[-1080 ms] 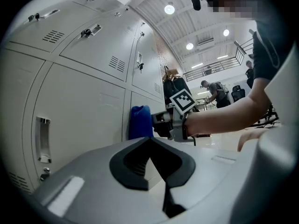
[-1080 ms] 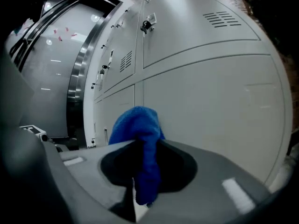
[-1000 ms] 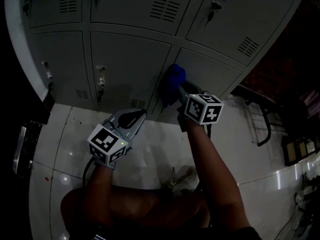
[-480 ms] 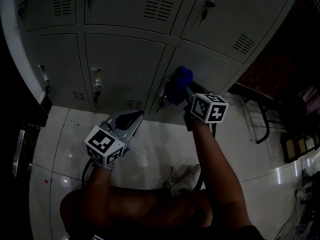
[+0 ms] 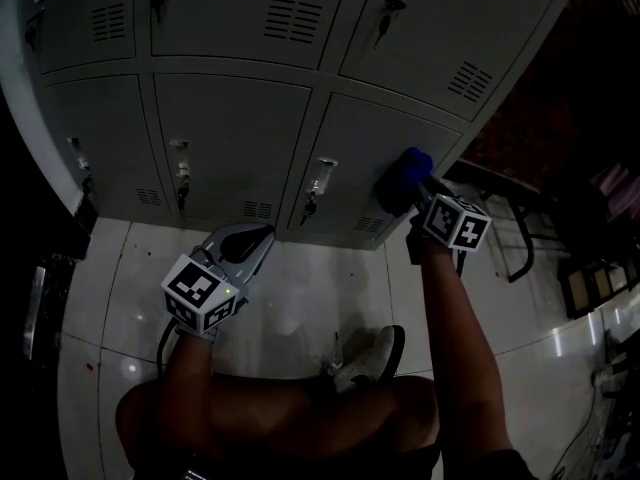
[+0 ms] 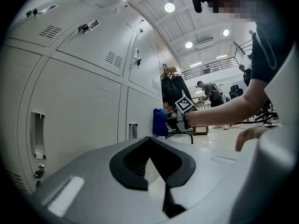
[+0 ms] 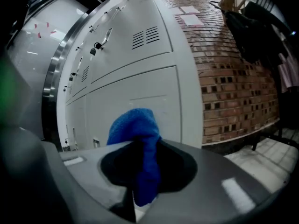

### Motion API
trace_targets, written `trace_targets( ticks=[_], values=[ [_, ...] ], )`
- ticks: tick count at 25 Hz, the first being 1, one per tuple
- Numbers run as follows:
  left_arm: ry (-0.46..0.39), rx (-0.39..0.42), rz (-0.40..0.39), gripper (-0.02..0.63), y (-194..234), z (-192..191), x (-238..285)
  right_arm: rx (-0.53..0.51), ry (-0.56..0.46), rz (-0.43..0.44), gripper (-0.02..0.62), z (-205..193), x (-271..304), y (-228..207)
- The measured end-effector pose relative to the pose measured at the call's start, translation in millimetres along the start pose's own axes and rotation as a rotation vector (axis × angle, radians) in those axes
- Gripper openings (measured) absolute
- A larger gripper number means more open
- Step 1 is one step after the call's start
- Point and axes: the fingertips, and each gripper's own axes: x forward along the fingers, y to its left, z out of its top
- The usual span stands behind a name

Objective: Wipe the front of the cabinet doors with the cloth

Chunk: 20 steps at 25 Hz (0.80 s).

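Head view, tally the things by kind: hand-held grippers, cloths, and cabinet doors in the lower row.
Hand-held grippers: 2, left, right
Blue cloth: 1
Lower-row cabinet doors: 3
Total: 6

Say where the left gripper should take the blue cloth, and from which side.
Probably best: grip the bunched upper fold of the blue cloth, which bulges free above the right gripper shut on its lower part. Bring the left gripper in from the left, along the cabinet door, since the cloth lies against it.
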Motion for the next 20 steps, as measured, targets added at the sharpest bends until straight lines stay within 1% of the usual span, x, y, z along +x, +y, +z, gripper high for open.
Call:
trace_targets(
  ticks=[4,10,12,15,17,20],
  values=[
    [0.007,0.006,-0.006,0.0,-0.8,-2.2,1.8,0.057,-0.005,-0.063,0.077,-3.3,-14.8,-37.3],
    [0.018,0.01,-0.008,0.0,-0.9,-6.5,2.6,0.061,-0.005,-0.128,0.077,-6.3,-27.2,-70.9],
    [0.019,0.008,-0.004,0.0,0.2,-6.0,2.3,0.049,-0.015,-0.135,0.077,-6.3,-31.5,-75.9],
    [0.017,0.007,-0.005,0.0,1.0,-5.7,3.0,0.063,-0.015,-0.094,0.077,-13.4,-37.7,-61.1],
    [0.017,0.008,-0.004,0.0,0.6,-5.6,2.8,0.049,-0.009,-0.077,0.077,-20.7,-40.8,-47.5],
    [0.018,0.006,0.001,0.0,-0.1,-4.1,1.4,0.016,-0.01,-0.016,0.077,-27.2,-41.1,-11.3]
  ],
)
